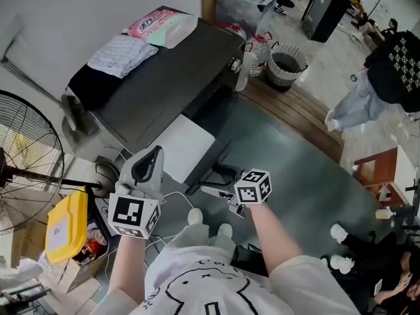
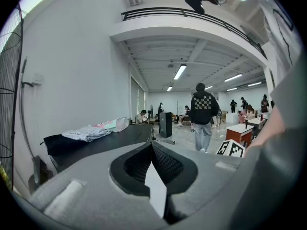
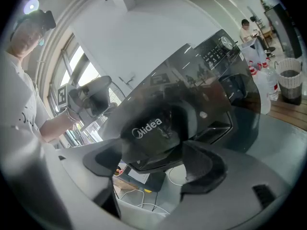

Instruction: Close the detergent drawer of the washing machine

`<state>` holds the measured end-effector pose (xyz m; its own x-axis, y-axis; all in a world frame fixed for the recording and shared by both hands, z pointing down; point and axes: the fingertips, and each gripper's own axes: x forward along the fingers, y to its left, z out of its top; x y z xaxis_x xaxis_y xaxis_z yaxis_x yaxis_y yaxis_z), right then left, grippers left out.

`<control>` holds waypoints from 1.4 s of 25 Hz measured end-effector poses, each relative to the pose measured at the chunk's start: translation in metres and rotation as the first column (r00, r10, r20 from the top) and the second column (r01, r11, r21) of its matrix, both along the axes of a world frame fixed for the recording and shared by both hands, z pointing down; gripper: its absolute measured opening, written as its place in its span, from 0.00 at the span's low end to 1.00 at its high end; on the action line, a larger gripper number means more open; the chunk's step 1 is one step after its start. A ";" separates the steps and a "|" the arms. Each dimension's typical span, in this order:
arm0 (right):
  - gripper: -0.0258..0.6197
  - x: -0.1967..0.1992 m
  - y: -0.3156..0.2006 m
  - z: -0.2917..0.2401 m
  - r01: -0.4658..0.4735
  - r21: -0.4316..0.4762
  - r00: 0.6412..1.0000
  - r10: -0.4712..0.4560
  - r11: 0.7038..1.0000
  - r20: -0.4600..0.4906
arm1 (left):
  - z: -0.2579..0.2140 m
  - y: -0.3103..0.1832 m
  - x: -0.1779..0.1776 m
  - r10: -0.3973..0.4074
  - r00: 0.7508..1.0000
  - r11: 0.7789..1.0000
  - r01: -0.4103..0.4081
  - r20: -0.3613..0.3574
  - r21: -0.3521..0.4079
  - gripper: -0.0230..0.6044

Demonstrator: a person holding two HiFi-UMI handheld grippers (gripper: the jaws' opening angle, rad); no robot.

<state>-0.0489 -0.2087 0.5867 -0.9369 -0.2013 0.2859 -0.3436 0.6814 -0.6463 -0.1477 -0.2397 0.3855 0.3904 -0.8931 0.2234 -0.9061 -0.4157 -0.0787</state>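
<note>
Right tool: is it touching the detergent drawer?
Cannot tell. Right gripper view shows the detergent drawer between the right tool's open jaws, but blur hides contact.

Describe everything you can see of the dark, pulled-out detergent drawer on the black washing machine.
The dark, glossy, plastic-looking detergent drawer stands pulled out from the front of the black washing machine, jutting toward the person. Its rounded front carries white Midea lettering. It sits between the spread jaws of the right gripper; whether they touch it cannot be told. Its inside is not visible.
</note>
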 end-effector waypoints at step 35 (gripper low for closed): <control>0.65 -0.079 -0.047 -0.004 -0.021 -0.001 0.999 0.021 1.000 -0.031 | -0.007 -0.020 -0.055 -0.127 0.984 0.992 0.126 0.125 0.018 0.06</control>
<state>-0.1275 -0.2554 0.5822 -0.9232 -0.2203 0.3148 -0.3775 0.6731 -0.6360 -0.2030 -0.2598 0.3784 0.2431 -0.9360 0.2546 -0.9340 -0.2967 -0.1990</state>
